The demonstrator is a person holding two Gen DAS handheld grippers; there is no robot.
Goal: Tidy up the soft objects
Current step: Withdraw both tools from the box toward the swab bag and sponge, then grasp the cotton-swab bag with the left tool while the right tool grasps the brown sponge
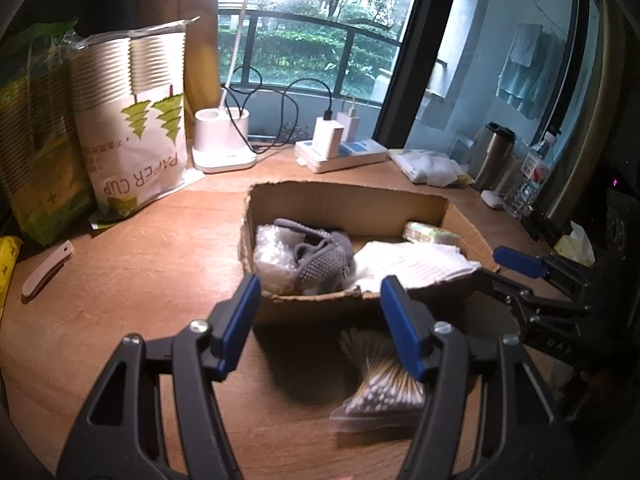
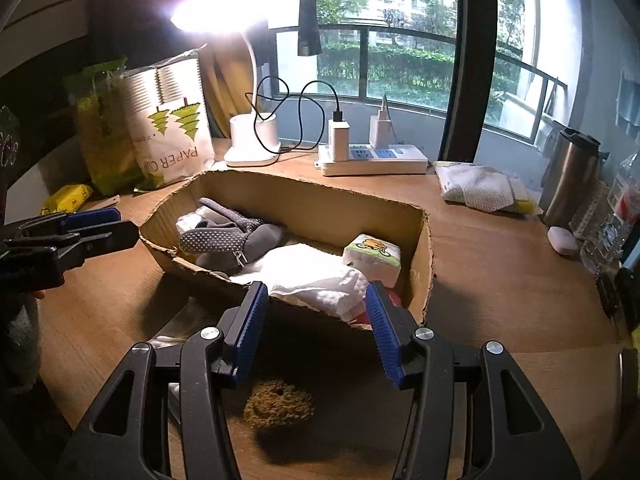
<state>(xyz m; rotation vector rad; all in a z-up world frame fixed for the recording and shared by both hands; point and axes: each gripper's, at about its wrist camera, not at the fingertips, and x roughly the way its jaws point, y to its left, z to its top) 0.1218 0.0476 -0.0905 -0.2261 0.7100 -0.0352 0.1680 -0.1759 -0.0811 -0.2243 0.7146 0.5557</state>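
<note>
Half-seen things around the box

The cotton swab pack point(image 1: 378, 384) is blurred and partly behind the left gripper point(image 1: 320, 320) finger. Something red point(image 2: 394, 300) in the cardboard box point(image 2: 424, 248) peeks from under the white cloth point(image 2: 320, 280), unidentifiable. The water bottle point(image 2: 612, 216) is cut by the frame's dark rim.

text: "PAPER CUP" | on: white cup bag point(image 2: 172, 136)
</note>
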